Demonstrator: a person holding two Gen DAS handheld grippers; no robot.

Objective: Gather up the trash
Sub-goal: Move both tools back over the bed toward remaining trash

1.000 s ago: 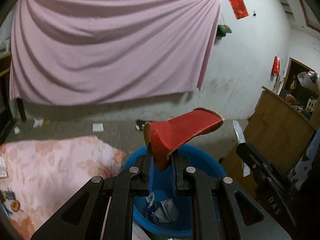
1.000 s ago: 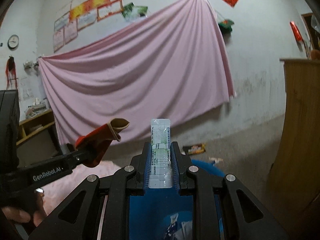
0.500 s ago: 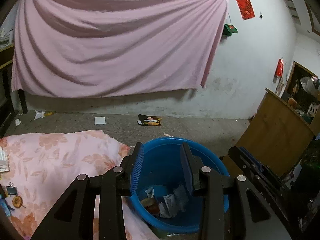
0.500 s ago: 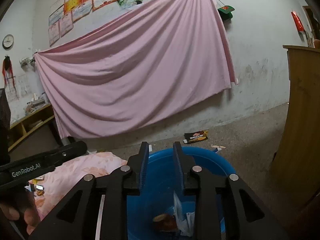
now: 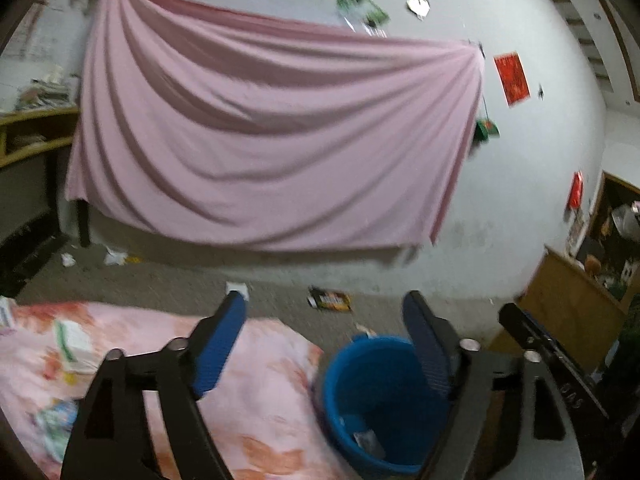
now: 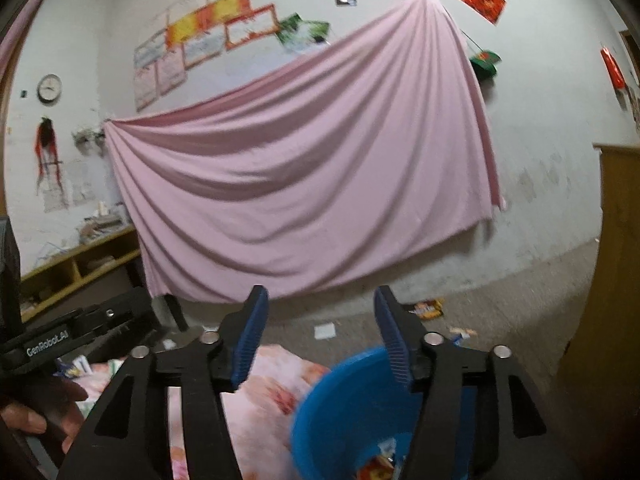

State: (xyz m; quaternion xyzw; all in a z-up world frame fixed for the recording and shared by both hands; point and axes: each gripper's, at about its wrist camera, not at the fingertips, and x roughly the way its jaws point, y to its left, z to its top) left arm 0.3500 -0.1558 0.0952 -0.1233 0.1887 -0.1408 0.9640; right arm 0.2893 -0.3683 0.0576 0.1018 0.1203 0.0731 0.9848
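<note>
A blue bucket [image 5: 372, 404] with scraps of trash inside stands on the floor beside a pink floral cloth [image 5: 260, 392]; it also shows in the right wrist view [image 6: 344, 408]. My left gripper [image 5: 324, 320] is wide open and empty, above the cloth's edge and the bucket. My right gripper [image 6: 320, 312] is wide open and empty above the bucket's left rim. Loose trash lies on the cloth at the left: a white and green packet [image 5: 72, 344] and a wrapper [image 5: 56, 420]. A snack wrapper [image 5: 330, 300] and a white paper [image 5: 236, 286] lie on the floor.
A pink sheet [image 5: 272, 140] hangs on the far wall. A wooden cabinet [image 5: 568, 304] stands at the right, close to the bucket. Low wooden shelves [image 6: 76, 268] run along the left wall. More paper scraps [image 5: 114, 258] lie by the wall.
Both grippers let go of their loads, the red piece and the white strip, which dropped into the bucket. Both jaws opened wide and the views lifted and swung left.
</note>
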